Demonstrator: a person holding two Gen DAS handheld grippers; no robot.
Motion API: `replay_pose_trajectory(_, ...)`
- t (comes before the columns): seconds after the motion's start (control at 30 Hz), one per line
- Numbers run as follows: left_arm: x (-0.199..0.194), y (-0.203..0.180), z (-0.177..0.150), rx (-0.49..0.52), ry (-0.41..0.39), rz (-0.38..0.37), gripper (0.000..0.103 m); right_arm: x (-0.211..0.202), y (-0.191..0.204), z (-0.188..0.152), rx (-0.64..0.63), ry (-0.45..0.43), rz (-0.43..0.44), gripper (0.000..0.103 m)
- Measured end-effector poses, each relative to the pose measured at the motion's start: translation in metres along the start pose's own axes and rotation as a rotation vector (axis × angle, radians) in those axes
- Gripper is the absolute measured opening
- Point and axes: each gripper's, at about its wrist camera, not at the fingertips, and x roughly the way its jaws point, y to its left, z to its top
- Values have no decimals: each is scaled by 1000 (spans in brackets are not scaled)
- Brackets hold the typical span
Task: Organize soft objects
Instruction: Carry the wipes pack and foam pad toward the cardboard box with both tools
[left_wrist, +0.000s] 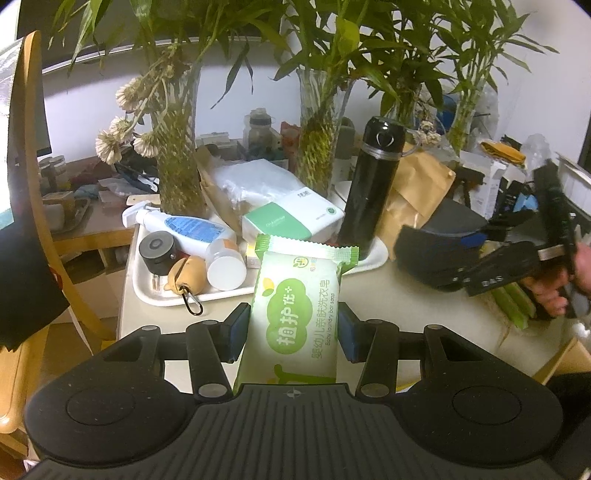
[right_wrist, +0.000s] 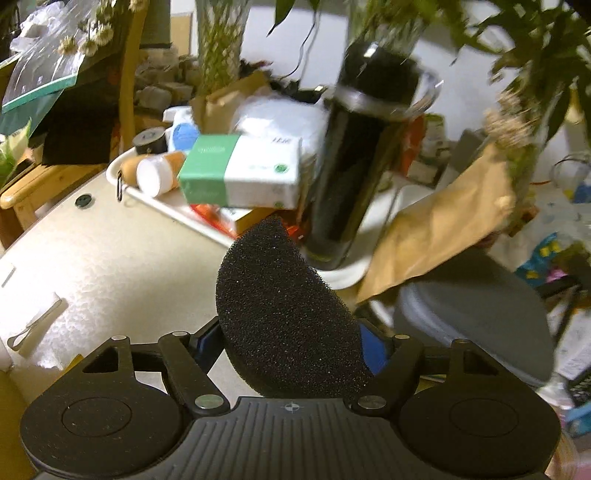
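The left gripper (left_wrist: 293, 328) pinches a green-wrapped bar of baby laundry soap (left_wrist: 295, 310) between its blue pads, holding it above the table edge in front of the white tray (left_wrist: 147, 291). The right gripper (right_wrist: 291, 347) clamps a black foam sponge (right_wrist: 284, 317) that bulges up and forward out of its jaws, over the pale tabletop (right_wrist: 110, 258) near the black thermos (right_wrist: 347, 158) standing on the tray.

The tray is already crowded with a tissue box (right_wrist: 243, 170), bottles and a small black cylinder, so free room looks scarce. To place either item well, the person should probably choose a bare patch first and lower the item until it rests there. The sponge may spring when released, so the tall thermos needs a wide berth. The wrapped soap bar looks slippery, so it needs a firm grip.
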Motion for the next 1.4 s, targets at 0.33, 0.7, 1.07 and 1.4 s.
replay_pose_trajectory(0.33, -15, -10, 5, 35, -34, -7, 48, -76, 0, -11, 61, -109, -20, 77)
replay_pose_trajectory(0.7, -53, -19, 1, 16, -94, -41, 48, -142, 23, -30, 70, -220, 26, 77)
replay_pose_trajectory(1.07, -112, -63, -7, 92, -83, -45, 48, -188, 45, -48, 71, -306, 47, 77)
replay_pose_trajectory(1.4, -119, -91, -35, 123, 33, -22, 48, -215, 62, -59, 58, -360, 72, 77)
